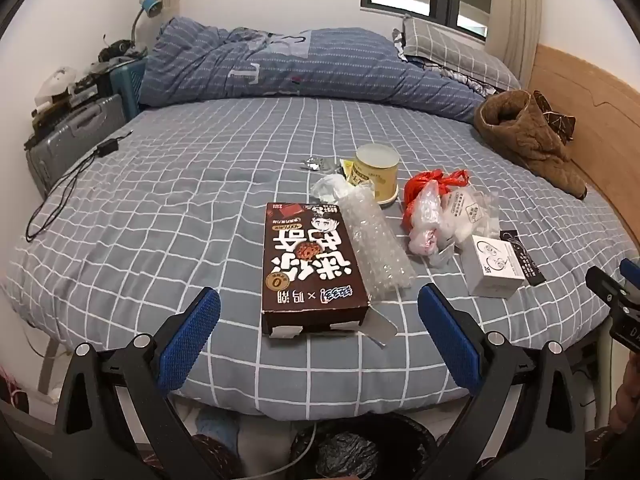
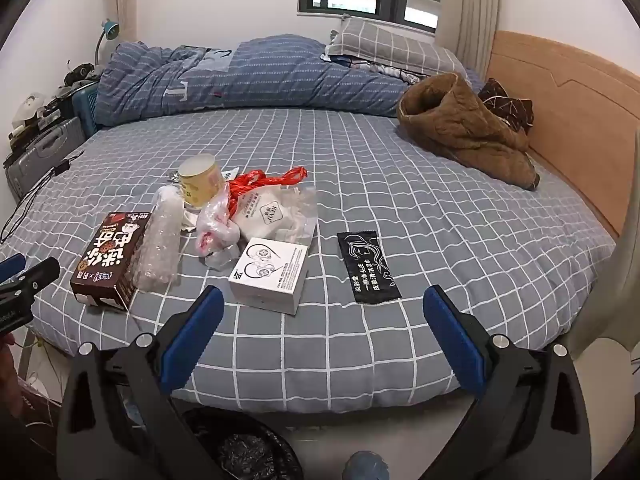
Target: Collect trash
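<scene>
Left gripper (image 1: 319, 320) and right gripper (image 2: 324, 318) both spread wide, empty, above grey checked bed (image 2: 400, 184); brown cardboard snack box (image 1: 312, 264) near left.

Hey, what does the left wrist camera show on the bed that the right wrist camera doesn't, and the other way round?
Only the left wrist view shows the grey tape strip by the brown box's near end. Only the right wrist view shows the whole black sachet; the left view shows just part of it. Both show the brown box, bubble wrap, yellow tub, red bag, white earphone box, and the black-lined bin below the bed edge.
</scene>
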### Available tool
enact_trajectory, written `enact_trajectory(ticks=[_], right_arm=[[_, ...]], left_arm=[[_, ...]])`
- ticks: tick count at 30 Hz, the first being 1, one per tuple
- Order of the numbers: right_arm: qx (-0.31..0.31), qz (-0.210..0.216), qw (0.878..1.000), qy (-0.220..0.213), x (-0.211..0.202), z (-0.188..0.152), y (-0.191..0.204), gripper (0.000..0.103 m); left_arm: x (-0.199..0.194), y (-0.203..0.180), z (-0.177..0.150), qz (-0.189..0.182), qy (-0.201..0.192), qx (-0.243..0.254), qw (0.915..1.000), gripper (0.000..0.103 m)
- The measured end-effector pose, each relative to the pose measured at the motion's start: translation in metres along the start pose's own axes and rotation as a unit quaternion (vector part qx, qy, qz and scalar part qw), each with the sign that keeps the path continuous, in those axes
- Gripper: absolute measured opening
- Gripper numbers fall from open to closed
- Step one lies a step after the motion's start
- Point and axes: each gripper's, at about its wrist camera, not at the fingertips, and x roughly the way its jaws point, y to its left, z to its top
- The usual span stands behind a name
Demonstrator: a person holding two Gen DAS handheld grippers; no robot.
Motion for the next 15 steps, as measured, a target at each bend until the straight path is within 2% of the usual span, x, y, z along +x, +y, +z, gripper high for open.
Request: enact_trajectory(ticks=[15], right_arm=[[0.002,0.002,1.0,-0.001,-0.002,-0.001,0.001,0.096]], left_arm=[[0.0,-0.006,0.005,0.009,-0.013,0.012,0.9998,0.097]])
